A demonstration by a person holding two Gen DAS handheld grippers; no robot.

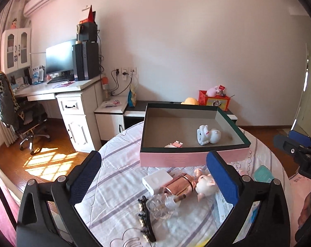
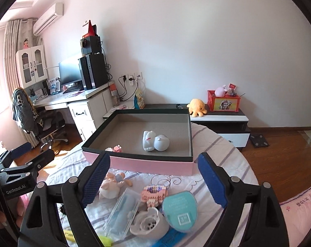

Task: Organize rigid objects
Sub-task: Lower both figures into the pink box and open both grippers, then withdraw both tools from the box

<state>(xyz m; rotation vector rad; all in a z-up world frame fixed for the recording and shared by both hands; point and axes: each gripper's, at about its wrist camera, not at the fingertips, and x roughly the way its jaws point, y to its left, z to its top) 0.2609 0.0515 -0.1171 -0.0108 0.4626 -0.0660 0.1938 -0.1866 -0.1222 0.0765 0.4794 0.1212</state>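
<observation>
The left gripper [image 1: 153, 175] stands spread wide and empty above the white block [image 1: 157, 180], rose-gold bottle [image 1: 181, 186] and pig doll [image 1: 206, 186] near the bed's [image 1: 118, 164] front edge. The right gripper [image 2: 153, 179] gapes too, gripping nothing, over the teal case [image 2: 179, 210]. The pink box [image 2: 139, 165] behind holds a white figurine [image 2: 154, 143].

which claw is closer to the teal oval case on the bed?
Right. The right claw hangs open just above the teal oval case, which lies between its fingers' line of sight. The left claw is over the rose-gold bottle, off to the case's left.
</observation>
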